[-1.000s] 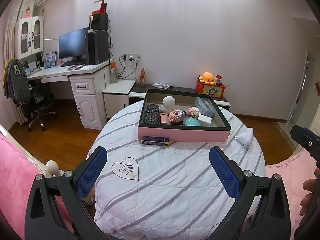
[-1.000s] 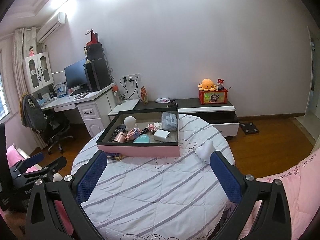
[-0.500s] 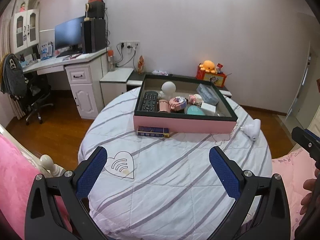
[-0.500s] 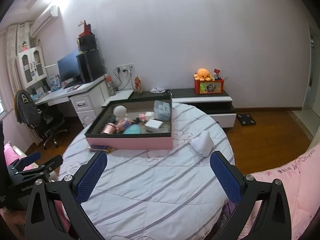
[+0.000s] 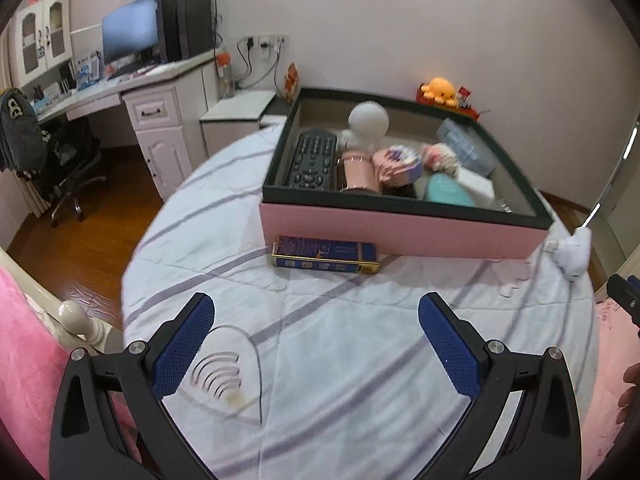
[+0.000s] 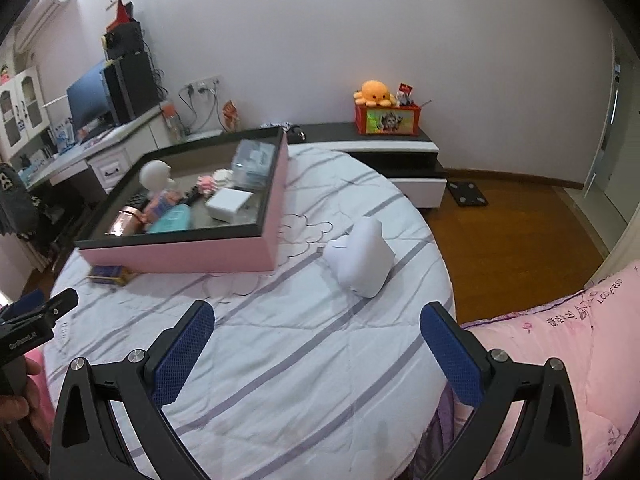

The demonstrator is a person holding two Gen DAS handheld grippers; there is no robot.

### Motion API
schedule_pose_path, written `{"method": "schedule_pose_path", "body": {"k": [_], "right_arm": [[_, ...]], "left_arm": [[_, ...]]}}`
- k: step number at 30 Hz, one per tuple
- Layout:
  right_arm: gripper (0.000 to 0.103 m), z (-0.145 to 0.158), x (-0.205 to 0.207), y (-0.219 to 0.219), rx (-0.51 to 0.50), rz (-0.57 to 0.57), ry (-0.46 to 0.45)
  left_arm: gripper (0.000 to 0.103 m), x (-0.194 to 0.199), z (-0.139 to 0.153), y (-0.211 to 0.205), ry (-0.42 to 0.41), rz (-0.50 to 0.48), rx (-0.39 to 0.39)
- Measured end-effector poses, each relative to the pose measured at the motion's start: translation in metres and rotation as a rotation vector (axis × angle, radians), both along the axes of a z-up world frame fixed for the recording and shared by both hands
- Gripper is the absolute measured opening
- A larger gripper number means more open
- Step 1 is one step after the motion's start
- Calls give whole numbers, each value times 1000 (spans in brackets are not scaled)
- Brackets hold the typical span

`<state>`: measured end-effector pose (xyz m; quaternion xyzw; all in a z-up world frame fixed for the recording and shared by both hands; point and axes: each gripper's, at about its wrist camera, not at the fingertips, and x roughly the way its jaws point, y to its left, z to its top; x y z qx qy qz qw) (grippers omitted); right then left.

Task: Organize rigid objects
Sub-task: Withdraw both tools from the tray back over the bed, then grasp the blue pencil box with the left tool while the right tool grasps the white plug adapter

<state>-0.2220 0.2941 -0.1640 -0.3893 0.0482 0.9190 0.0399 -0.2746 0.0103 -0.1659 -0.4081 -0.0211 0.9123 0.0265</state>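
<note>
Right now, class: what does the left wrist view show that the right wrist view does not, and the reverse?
Left wrist only: the remote control in full and the office chair. Right wrist only: the bathroom scale on the floor and the low TV cabinet. Both: the pink box, the blue packet, the white charger, the orange octopus plush.

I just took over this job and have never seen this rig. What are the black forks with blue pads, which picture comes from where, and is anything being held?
Each fork is a hand-held two-finger gripper with its own camera looking along its fingers. One picture comes from the left gripper, the other from the right gripper. Both are open and hold nothing. On the round quilted table sits a pink box already holding a remote and other small things. Still outside it: a blue flat box against its front and a white plug-like object to its right.
</note>
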Motion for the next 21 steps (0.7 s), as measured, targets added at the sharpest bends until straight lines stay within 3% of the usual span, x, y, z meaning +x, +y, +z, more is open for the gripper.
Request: {"method": "schedule_pose_path", "body": {"k": [9, 21], "right_arm": [[103, -34, -40, 13, 32, -28, -78], [103, -57, -80, 24, 87, -47, -103]], "left_arm": [[103, -44, -28, 8, -61, -13, -16], [103, -72, -44, 8, -98, -1, -3]]}}
